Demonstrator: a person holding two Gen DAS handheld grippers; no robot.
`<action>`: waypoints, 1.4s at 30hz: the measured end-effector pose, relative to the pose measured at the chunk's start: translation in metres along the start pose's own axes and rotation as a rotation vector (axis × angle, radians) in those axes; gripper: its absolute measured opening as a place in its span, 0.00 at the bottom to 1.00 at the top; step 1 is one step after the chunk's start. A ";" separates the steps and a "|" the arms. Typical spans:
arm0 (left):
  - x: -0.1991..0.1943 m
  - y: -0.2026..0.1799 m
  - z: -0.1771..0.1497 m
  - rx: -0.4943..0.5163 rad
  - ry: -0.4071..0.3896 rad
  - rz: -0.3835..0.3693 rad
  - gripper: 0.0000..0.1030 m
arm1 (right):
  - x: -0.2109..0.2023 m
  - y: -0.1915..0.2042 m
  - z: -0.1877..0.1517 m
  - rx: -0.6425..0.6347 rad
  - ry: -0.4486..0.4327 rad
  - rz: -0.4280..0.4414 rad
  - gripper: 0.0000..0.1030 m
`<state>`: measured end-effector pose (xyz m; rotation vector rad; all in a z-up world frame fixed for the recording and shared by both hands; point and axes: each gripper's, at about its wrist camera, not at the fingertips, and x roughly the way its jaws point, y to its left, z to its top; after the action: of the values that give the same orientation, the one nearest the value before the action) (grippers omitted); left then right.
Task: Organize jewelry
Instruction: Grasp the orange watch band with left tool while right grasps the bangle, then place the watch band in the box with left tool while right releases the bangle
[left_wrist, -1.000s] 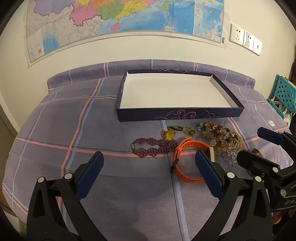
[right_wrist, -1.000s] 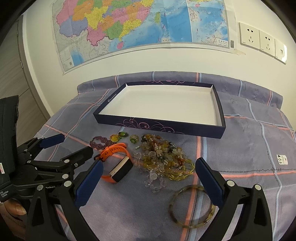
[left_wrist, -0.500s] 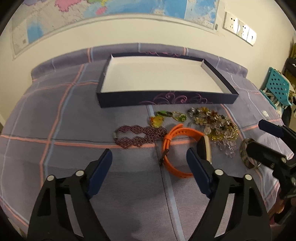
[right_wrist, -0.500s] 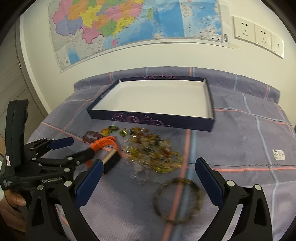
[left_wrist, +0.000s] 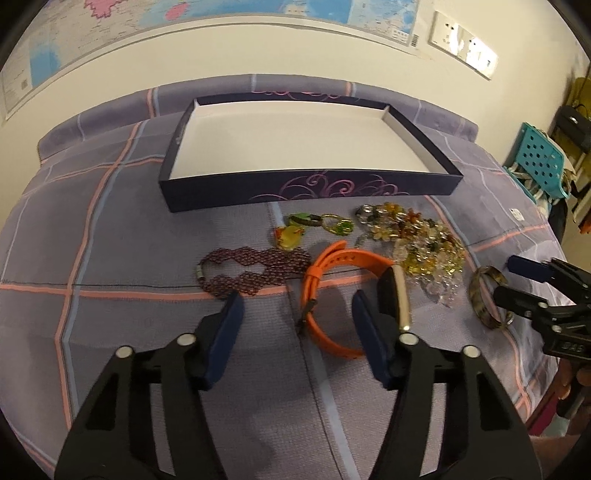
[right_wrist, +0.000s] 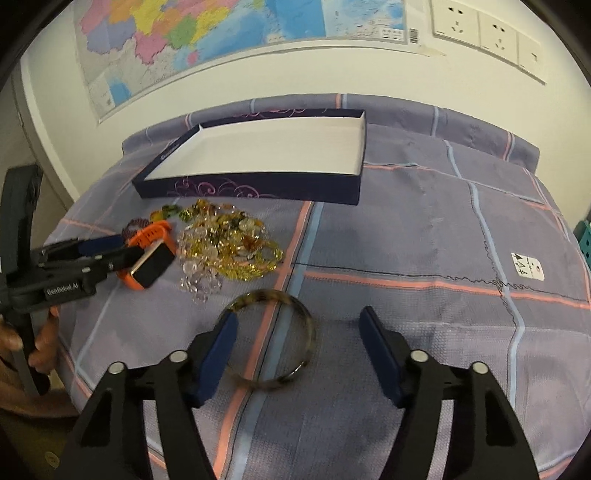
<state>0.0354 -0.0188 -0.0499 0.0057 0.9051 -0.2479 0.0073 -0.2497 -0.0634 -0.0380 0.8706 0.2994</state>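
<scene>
Orange watch (left_wrist: 343, 291): it is laid on the checked cloth (left_wrist: 129, 229), in front of the dark tray (left_wrist: 310, 186) and just beside the bead pile (left_wrist: 417, 240).
Left claw (left_wrist: 295, 325): it is held wide apart, with nothing in it. One blue finger is set close by the watch face, the other near the purple beaded band (left_wrist: 251, 269).
Bangle (right_wrist: 273, 339): it is laid flat, a little apart from the beads.
Right claw (right_wrist: 297, 334): it is spread wide, nothing gripped; one finger is seen just at the bangle's rim.
Tray: no jewelry is seen inside.
Good way: the strap should be pinched, not the face. Only one piece should be caught at a time.
</scene>
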 end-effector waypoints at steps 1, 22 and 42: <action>0.000 -0.002 0.000 0.008 0.002 -0.009 0.48 | 0.002 0.002 0.001 -0.010 0.007 -0.005 0.46; -0.007 0.007 -0.006 0.066 0.059 -0.104 0.33 | -0.001 0.007 0.004 -0.026 0.006 0.063 0.05; -0.042 0.011 0.033 0.137 -0.063 -0.147 0.10 | -0.016 0.003 0.081 -0.044 -0.143 0.114 0.05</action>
<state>0.0381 -0.0027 0.0021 0.0584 0.8255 -0.4448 0.0571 -0.2383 0.0010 -0.0073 0.7256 0.4229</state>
